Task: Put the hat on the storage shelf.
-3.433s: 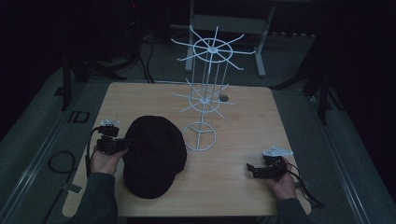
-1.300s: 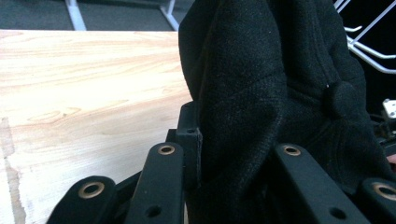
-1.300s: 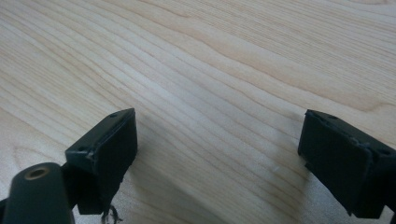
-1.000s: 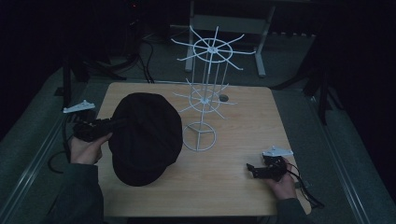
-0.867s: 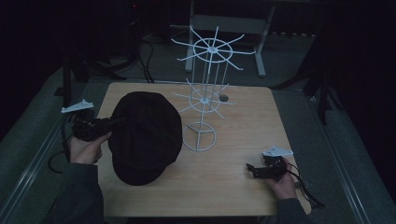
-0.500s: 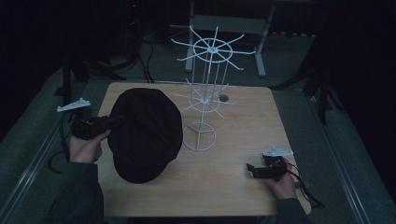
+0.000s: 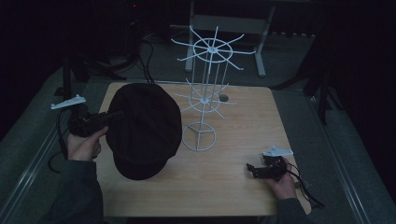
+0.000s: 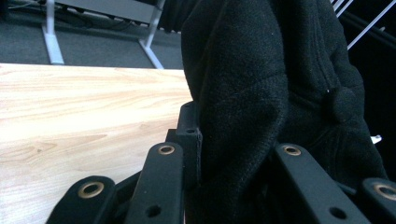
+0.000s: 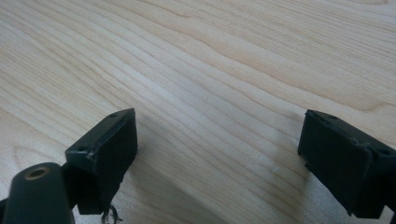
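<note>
A black cloth cap (image 7: 144, 128) hangs lifted over the left half of the wooden table (image 7: 233, 186), its brim pointing toward the front edge. My left gripper (image 7: 112, 117) is shut on the cap's left rim. In the left gripper view the cap's dark wool (image 8: 261, 93) sits clamped between the jaws, with a fabric button (image 8: 343, 102) showing at the right. A white wire hat stand (image 7: 205, 100) with two spoked tiers rises just right of the cap. Near the front right corner my right gripper (image 7: 254, 169) rests low over the bare wood (image 9: 210, 84), open and empty.
The stand's round wire base (image 7: 198, 136) sits mid-table, close to the cap's right edge. A small dark hole (image 7: 223, 98) marks the tabletop behind the stand. Cables (image 7: 144, 60) and grey desk legs (image 7: 261, 46) lie on the dark floor beyond the far edge.
My left gripper has lifted the cap off the table and carried it back and to the left, then nudged it slightly toward the stand. The right gripper has stayed put.
</note>
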Demonstrator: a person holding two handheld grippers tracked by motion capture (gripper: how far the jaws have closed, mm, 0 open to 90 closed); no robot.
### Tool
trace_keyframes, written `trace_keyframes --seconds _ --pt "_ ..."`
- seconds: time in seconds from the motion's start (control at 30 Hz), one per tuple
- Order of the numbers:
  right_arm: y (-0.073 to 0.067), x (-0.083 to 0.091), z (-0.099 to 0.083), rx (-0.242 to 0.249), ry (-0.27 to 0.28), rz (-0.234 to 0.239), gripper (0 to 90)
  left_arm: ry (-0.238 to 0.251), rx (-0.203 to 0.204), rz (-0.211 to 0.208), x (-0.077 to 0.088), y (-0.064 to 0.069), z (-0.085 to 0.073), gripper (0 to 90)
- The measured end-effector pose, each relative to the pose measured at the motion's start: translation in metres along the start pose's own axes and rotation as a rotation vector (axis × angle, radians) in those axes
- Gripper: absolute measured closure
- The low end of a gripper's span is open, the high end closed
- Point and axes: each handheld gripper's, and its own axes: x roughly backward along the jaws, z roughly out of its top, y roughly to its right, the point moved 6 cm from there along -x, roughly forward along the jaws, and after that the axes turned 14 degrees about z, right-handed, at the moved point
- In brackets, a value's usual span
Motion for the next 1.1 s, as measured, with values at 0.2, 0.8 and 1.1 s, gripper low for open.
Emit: trace_keyframes --seconds 0.2,0.8,1.1 --pt "0.0 0.0 0.0 0.0 0.0 0.0 11.7 0.016 -0.003 -0.014 0.003 0.001 0.005 74.0" --pt "0.0 0.0 0.0 0.0 -0.001 0.0 11.8 0.056 -0.013 -0.064 0.009 0.007 0.02 73.9" --pt "0.0 0.0 0.0 0.0 -0.001 0.0 11.7 0.072 -0.011 -0.08 0.012 0.01 0.027 73.9"
